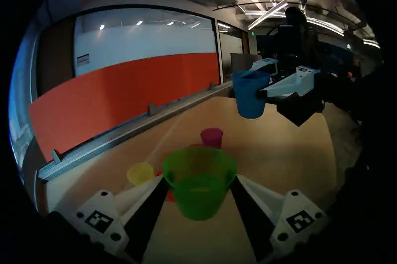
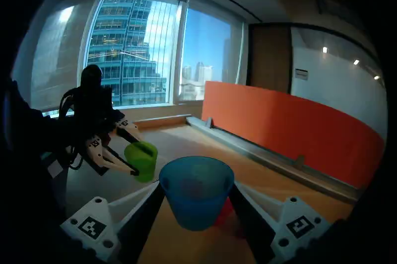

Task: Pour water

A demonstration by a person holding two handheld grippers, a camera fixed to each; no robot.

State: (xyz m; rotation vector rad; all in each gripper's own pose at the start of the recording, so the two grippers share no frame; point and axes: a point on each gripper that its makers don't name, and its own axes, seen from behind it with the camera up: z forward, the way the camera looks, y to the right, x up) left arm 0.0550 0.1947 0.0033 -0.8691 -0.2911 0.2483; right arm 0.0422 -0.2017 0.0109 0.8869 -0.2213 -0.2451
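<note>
In the left gripper view my left gripper (image 1: 200,192) is shut on a translucent green cup (image 1: 199,180), held upright above the wooden table (image 1: 278,150). Farther off at the upper right, my right gripper (image 1: 263,93) holds a blue cup (image 1: 249,93) in the air. In the right gripper view the blue cup (image 2: 196,190) sits upright between the right gripper's (image 2: 196,199) fingers, and the left gripper (image 2: 130,162) with the green cup (image 2: 141,160) is seen off to the left. I cannot tell whether either cup holds water.
A magenta cup (image 1: 212,137) and a yellow cup (image 1: 140,173) stand on the table beyond the green one, with something red (image 1: 169,195) low behind it. An orange partition (image 1: 124,95) with a metal rail (image 1: 134,127) borders the table. Windows (image 2: 134,50) lie behind the person.
</note>
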